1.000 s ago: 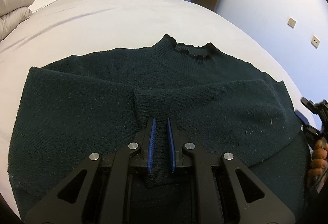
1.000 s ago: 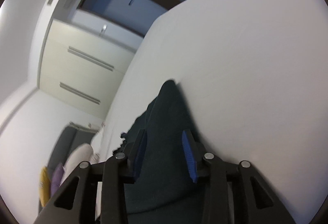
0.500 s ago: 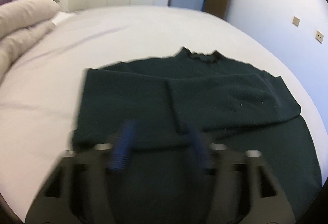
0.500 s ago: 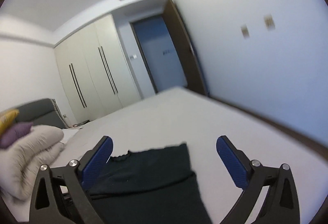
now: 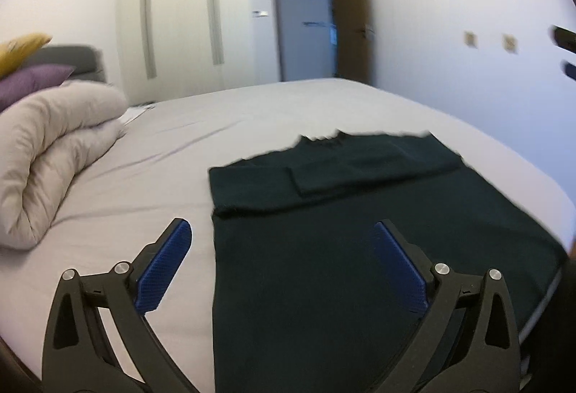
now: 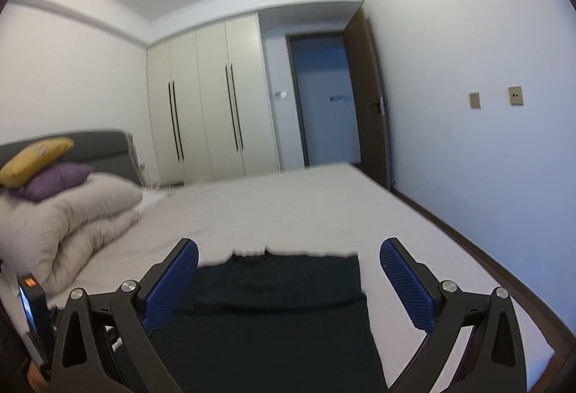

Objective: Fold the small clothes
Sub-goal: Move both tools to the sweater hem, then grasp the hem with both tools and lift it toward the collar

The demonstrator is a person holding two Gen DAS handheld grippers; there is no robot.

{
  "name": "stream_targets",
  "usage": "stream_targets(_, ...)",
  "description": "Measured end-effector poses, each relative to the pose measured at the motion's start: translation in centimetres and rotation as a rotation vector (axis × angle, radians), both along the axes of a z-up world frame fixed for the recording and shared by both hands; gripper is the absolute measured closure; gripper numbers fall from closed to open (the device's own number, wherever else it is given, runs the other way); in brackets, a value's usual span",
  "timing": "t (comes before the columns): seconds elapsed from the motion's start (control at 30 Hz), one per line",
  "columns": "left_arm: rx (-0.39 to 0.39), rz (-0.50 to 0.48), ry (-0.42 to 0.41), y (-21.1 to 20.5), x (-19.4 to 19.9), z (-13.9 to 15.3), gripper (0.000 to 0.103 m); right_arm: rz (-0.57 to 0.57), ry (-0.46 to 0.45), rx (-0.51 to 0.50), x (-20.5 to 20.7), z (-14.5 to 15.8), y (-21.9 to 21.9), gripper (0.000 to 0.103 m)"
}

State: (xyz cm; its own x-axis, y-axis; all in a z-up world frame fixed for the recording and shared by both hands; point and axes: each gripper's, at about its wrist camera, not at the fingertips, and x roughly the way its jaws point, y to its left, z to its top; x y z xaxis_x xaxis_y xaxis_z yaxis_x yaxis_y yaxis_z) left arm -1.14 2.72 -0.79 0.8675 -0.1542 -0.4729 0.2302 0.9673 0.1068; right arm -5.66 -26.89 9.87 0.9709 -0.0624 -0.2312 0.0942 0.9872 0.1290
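The dark sweater (image 5: 378, 249) lay lengthwise, collar far, hem just below both wide-open, empty grippers, left (image 5: 284, 270) and right (image 6: 288, 285).

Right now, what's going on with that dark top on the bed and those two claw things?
A person is folding a dark green sweater laid flat on the bed, using a handheld gripper in each hand. Both sleeves are already folded across the chest. At this moment neither tool holds anything: the left gripper and the right gripper hover above the sweater's lower part with jaws wide open. A rolled duvet lies off to the left.
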Motion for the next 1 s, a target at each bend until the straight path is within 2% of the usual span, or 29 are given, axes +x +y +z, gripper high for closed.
stream_targets(0.1,0.078,-0.074,0.024,-0.7,-3.4,-0.7,0.0,0.01,0.068,-0.06,-1.1,-1.3,0.7,0.0)
stream_targets(0.17,0.155,-0.133,0.029,-1.4,-6.0,-1.6,0.0,0.011,0.119,-0.138,-2.4,-2.6,1.3,0.0)
stream_targets(0.33,0.313,-0.262,0.098,-2.5,-11.3,-5.2,0.0,0.05,0.233,-0.197,-5.5,-6.1,2.8,0.0)
stream_targets(0.47,0.429,-0.302,0.127,-2.8,-14.4,-8.1,0.0,0.084,0.316,-0.277,-7.1,-9.5,4.3,0.0)
stream_targets(0.53,0.539,-0.268,0.113,-3.1,-14.9,-9.7,0.0,0.099,0.333,-0.288,-7.7,-10.6,4.9,0.0)
stream_targets(0.67,0.618,-0.226,0.048,-3.1,-15.0,-10.4,0.0,0.11,0.354,-0.277,-8.0,-12.0,5.4,0.0)
stream_targets(0.77,0.725,-0.183,0.001,-3.2,-14.4,-11.6,0.0,0.114,0.36,-0.259,-8.1,-12.3,5.3,0.0)
stream_targets(0.87,0.781,-0.206,-0.032,-3.3,-15.0,-12.1,0.0,0.12,0.372,-0.264,-8.1,-12.4,5.3,0.0)
stream_targets(0.97,0.818,-0.292,-0.07,-3.8,-17.0,-12.4,0.0,0.118,0.376,-0.267,-8.1,-12.4,5.1,0.0)
stream_targets(1.0,0.858,-0.302,-0.101,-4.0,-17.6,-12.7,0.0,0.116,0.379,-0.265,-8.1,-12.4,5.0,0.0)
